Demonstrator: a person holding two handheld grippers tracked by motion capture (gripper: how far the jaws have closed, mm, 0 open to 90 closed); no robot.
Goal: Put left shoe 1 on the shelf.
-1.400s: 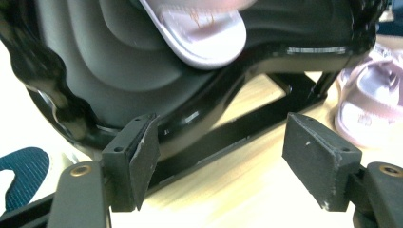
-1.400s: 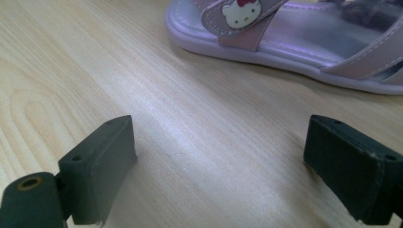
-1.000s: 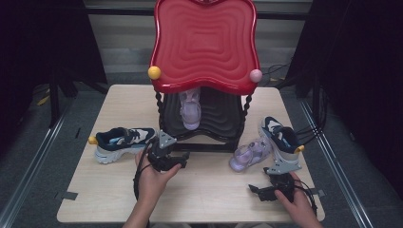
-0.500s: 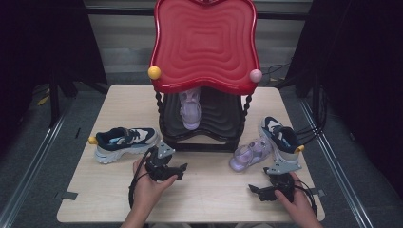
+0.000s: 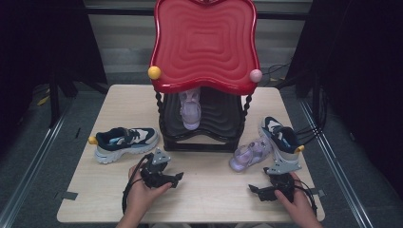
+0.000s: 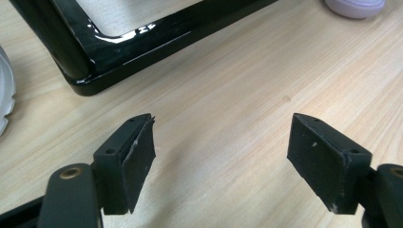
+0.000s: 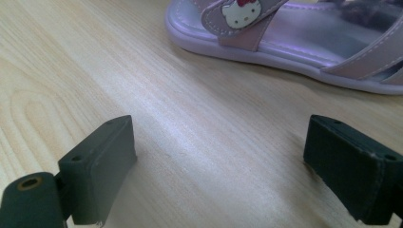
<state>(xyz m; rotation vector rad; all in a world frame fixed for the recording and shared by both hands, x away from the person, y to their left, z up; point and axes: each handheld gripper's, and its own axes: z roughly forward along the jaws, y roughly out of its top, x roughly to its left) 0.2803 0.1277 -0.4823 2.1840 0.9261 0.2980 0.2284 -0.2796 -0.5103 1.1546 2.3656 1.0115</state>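
Observation:
A shoe rack with a red wavy top (image 5: 204, 47) and a black base stands mid-table, with one lilac sandal (image 5: 190, 109) on its lower shelf. Its mate (image 5: 250, 154) lies on the table to the right, beside a navy sneaker (image 5: 280, 137). A second navy-and-white sneaker (image 5: 124, 142) lies at the left. My left gripper (image 5: 178, 176) hovers low in front of the rack; its jaws (image 6: 221, 142) are open over bare wood, near the rack's base (image 6: 119, 42). My right gripper (image 5: 254, 191) is open (image 7: 218, 147) just short of the table sandal (image 7: 294, 42).
The wooden table (image 5: 214, 199) ends close behind both hands at its near edge. Cables trail off the right side by the sneaker. A white sole edge (image 6: 4, 95) shows at the far left of the left gripper view.
My left hand has drawn back from the rack toward the near edge and sunk closer to the table. The right hand has kept still.

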